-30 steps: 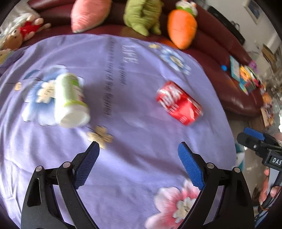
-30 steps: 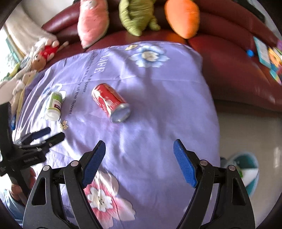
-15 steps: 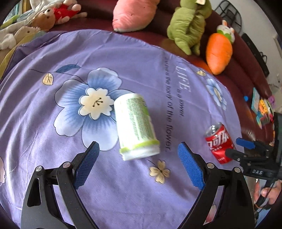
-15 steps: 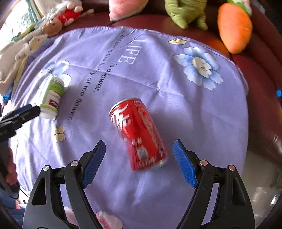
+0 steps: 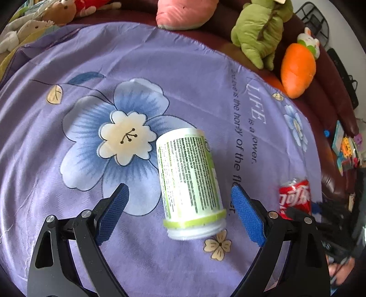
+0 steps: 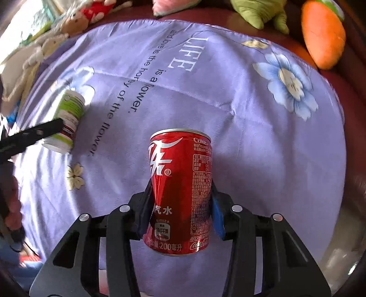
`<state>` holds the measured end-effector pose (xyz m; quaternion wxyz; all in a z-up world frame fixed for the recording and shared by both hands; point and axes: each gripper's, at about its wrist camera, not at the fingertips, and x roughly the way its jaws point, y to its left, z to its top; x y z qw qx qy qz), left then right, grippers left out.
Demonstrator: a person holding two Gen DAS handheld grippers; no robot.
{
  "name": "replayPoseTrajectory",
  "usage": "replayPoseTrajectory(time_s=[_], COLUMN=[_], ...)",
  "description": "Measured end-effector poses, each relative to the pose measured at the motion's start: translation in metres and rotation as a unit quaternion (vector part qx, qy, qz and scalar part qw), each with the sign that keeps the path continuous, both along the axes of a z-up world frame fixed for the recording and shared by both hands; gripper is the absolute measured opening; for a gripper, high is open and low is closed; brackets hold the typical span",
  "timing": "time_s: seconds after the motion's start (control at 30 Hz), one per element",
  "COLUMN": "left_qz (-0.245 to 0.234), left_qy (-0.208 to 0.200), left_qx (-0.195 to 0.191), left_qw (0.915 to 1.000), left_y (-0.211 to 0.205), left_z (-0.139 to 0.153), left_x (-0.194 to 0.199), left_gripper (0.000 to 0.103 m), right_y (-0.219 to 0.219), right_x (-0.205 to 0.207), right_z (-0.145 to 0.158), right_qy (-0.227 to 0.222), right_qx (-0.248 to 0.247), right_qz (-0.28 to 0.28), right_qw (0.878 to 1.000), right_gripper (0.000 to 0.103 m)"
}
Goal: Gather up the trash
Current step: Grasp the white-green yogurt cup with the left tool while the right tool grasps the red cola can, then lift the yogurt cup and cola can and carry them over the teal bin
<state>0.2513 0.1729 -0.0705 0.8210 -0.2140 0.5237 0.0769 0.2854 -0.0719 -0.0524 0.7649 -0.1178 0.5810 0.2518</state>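
Home living room. Dark red leather sofa point(image 5: 329, 96) curved behind table draped in purple flower-printed cloth point(image 5: 160, 68). Plush toys lined sofa: orange carrot cushion point(image 5: 297, 68), green stuffed animal point(image 5: 260, 29), pink cushion point(image 5: 185, 11), brown teddy bear point(image 5: 61, 10). Colourful children's books point(image 5: 343, 146) lay scattered on seat.

light: bright daylight from my upper left | shadows: soft, on purple flowered cloth point(image 6: 240, 118) | edges: fisheye-bent, dark corners | blur: slight at rims

A purple flowered cloth point(image 5: 160, 68) bears a white-green bottle point(image 5: 191, 182).
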Motion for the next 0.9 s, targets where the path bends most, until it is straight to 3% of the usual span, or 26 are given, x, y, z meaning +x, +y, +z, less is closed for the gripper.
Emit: replayPoseTrajectory(time_s=[0.2,0.23,0.33,0.6,0.9], left_qz=[-0.004,-0.005,-0.007,-0.010,-0.095], left_qy=[0.013,0.013,0.008,0.001,-0.031], left_qx=[0.025,0.031,0.059,0.071,0.075], left_qw=[0.9996,0.9994,0.9982,0.9974,0.9921], left_y=[-0.008,-0.011,-0.016,-0.035,-0.108], left_z=[-0.011,-0.012,-0.010,-0.006,0.012], left_x=[0.010,0.011,0.011,0.011,-0.006], left_gripper=[0.091,0.086,0.051,0.051,0.051], right_y=[-0.023,-0.025,-0.033,-0.054,-0.112], right_x=[-0.014,-0.015,-0.017,-0.010,-0.041], right_z=[0.003,0.003,0.004,0.006,0.022], right_qy=[0.006,0.007,0.008,0.023,0.001], right_qx=[0.032,0.037,0.051,0.100,0.133], right_qz=[-0.045,-0.049,-0.058,-0.071,-0.141], right_qw=[0.998,0.998,0.997,0.992,0.981], right_gripper=[0.042,0.042,0.042,0.042,0.042])
